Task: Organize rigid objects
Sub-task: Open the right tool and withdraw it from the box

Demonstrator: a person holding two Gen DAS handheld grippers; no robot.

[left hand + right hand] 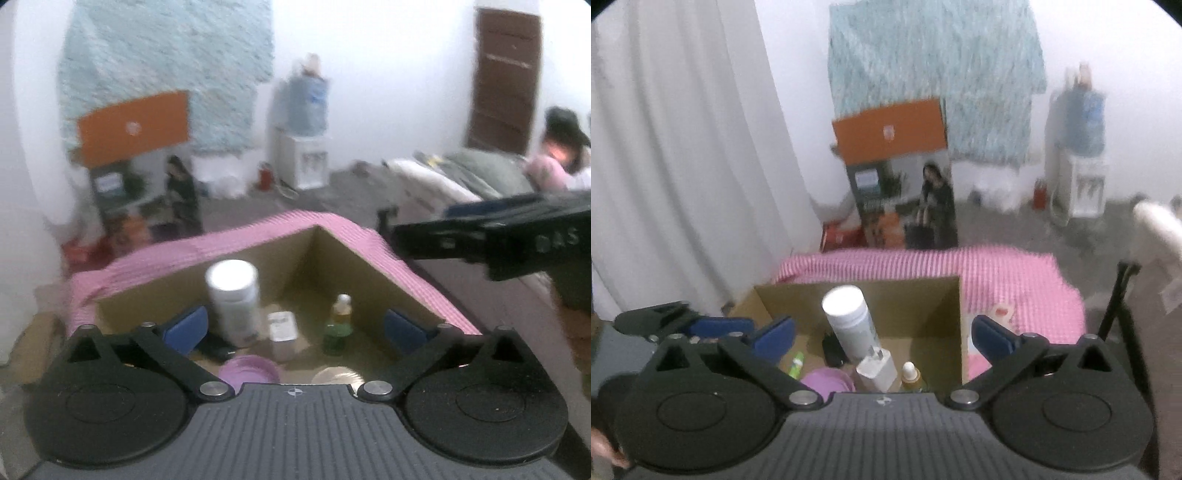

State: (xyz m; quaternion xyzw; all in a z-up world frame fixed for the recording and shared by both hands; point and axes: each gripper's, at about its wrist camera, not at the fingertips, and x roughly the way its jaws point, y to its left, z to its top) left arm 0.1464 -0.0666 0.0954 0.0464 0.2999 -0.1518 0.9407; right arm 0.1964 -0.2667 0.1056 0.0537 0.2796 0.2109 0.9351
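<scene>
Cardboard box [916, 306] on my pink checked cloth [1015, 280] holds a tall white bottle [849, 321], white charger [877, 371], dropper bottle [338, 325], purple lid [249, 369] and something black I can't identify. My left gripper [295, 326] and right gripper [882, 336] both gape wide, empty, over it.

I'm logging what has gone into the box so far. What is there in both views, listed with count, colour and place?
cardboard box: 1, brown, on pink checked cloth
tall canister: 1, white, upright in box
charger block: 1, white, in box
dropper bottle: 1, green, upright in box
round lid: 1, purple, box floor
black item: 1, behind canister
water dispenser: 1, by wall
left gripper: open, empty
right gripper: open, empty
</scene>
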